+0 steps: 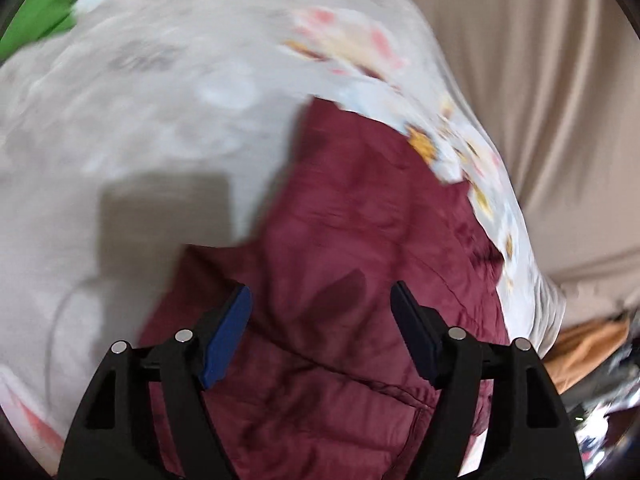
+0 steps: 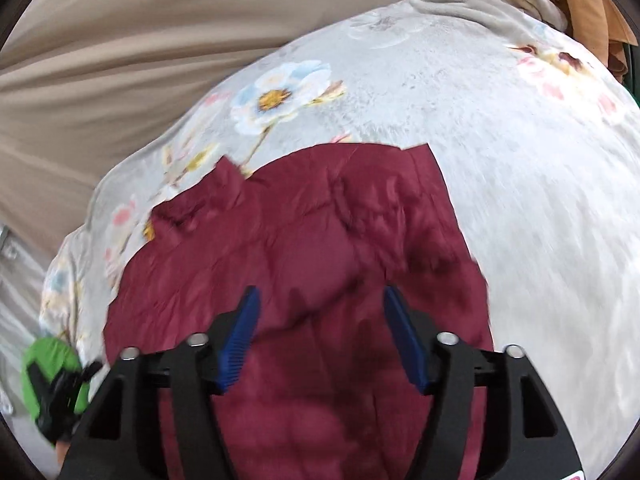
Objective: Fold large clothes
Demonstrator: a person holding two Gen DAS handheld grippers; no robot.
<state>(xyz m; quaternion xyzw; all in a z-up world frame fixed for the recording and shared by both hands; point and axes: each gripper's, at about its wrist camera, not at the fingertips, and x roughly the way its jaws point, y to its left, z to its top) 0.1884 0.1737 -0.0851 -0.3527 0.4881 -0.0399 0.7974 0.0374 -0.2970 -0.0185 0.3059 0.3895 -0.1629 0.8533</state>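
Note:
A dark red quilted jacket lies spread on a grey floral bedspread. My left gripper is open and empty, hovering just above the jacket's middle. The view is blurred by motion. In the right wrist view the same jacket lies on the bedspread, with a rumpled part at its far left edge. My right gripper is open and empty above the jacket. The other gripper's green-sleeved hand shows at the lower left.
A beige curtain hangs beyond the bed's edge; it also shows in the right wrist view. An orange cloth and cluttered items lie off the bed's side. A green patch shows at the top left.

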